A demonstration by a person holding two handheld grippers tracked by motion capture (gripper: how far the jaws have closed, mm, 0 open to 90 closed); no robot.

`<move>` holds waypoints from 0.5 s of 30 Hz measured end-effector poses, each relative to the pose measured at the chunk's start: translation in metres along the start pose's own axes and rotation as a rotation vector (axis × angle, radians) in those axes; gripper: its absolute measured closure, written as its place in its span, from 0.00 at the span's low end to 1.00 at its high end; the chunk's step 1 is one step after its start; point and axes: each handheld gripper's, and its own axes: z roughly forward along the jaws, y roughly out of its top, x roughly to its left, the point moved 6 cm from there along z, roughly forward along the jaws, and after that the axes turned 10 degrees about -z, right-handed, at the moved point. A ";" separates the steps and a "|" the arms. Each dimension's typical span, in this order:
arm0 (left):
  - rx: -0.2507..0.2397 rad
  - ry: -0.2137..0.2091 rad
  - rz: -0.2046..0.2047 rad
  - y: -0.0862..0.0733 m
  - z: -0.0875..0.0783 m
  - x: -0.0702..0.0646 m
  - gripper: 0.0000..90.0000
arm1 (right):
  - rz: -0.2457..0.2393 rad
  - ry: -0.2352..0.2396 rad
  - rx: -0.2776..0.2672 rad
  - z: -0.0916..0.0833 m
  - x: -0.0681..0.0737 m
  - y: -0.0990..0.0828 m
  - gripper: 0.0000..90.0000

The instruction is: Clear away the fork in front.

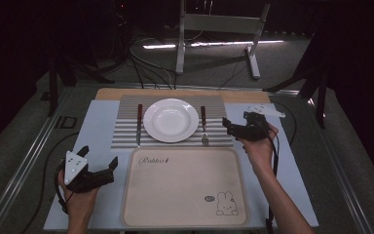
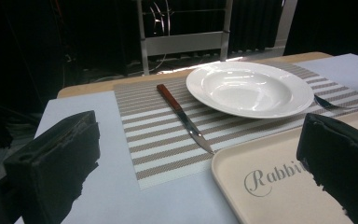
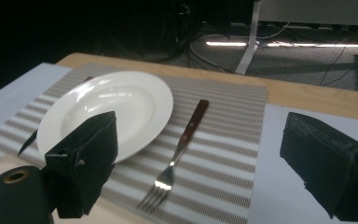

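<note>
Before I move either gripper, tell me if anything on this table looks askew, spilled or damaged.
Nothing stands out. The plate sits centred on the striped placemat, knife on one side and fork on the other, both about straight. The tray lies square and empty. No spills or breakage.

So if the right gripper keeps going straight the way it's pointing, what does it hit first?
Most likely the fork: in the right gripper view it lies between the open jaws of the right gripper, with the white plate just to its side. Depth is hard to judge.
</note>
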 end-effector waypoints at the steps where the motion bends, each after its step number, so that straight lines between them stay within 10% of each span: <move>1: 0.000 0.000 -0.001 0.000 0.000 0.000 0.00 | 0.000 0.000 0.000 0.000 0.000 0.000 0.12; 15: 0.008 0.003 -0.001 -0.002 0.002 -0.001 0.00 | 0.004 -0.054 0.063 0.033 -0.012 0.031 0.12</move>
